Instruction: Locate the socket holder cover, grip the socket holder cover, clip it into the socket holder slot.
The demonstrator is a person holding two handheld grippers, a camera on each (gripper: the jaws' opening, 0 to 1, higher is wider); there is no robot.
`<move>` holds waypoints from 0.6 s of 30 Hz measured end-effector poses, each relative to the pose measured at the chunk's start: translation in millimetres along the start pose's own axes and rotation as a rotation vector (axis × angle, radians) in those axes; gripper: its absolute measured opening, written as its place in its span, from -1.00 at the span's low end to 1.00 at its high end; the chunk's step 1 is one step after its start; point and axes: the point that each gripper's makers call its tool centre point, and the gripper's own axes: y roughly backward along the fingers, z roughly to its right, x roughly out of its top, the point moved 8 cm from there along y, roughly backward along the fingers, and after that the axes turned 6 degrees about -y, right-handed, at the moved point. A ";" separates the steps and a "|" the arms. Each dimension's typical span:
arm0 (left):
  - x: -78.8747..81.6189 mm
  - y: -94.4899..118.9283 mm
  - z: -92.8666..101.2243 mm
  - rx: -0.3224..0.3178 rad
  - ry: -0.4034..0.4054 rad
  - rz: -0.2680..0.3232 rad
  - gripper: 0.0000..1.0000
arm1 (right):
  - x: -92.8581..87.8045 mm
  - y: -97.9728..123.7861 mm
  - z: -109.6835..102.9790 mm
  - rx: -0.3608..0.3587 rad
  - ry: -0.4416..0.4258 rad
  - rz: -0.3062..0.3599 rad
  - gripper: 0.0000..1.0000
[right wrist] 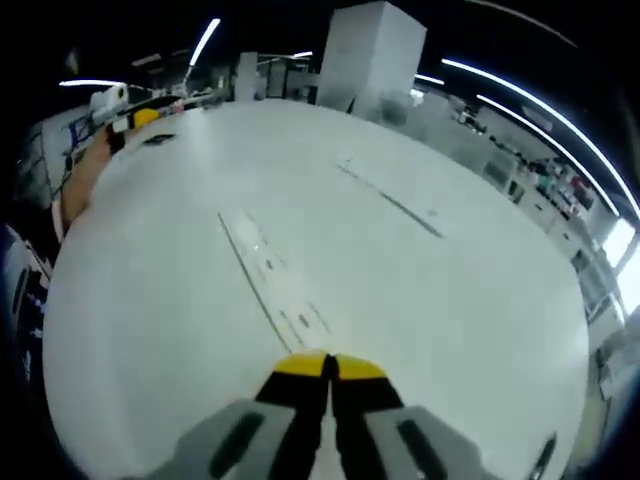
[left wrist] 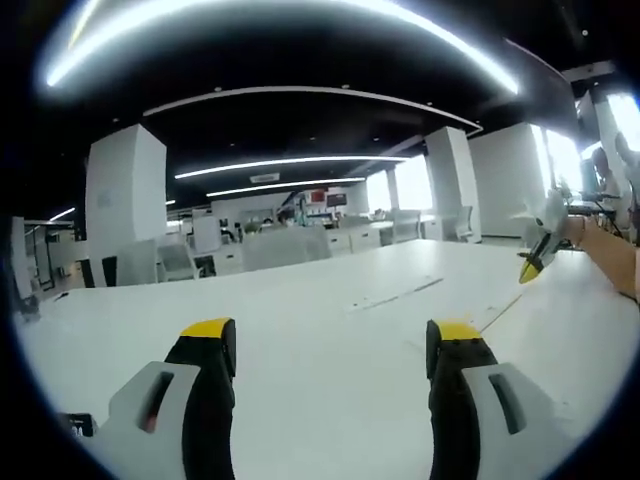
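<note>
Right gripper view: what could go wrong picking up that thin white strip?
The white strip lies flat and blends into the white table, so the right tongs, now shut, might miss or scrape it. The left tongs are open and far off, so nothing would steady it.

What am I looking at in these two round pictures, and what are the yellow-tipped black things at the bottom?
No robot here: a person holds a two-jaw gripper in each hand, and each carries a fisheye camera. In the left gripper view, the left gripper has its jaws wide apart, holding nothing, above a white table. The right gripper view looks down along the right gripper, jaws closed together; whether they pinch anything, I cannot tell. Thin pale strips lie flat on the table ahead of it. Around is an office.
</note>
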 end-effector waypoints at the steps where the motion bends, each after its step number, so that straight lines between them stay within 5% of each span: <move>1: 0.1 0.0 0.0 0.000 0.001 0.001 0.53 | 0.4 -0.5 0.6 0.002 -0.002 0.004 -0.93; 18: 0.4 -2.5 -1.7 -0.007 -0.002 -0.004 0.52 | -6.1 -12.1 1.7 -0.006 -0.011 0.012 -0.93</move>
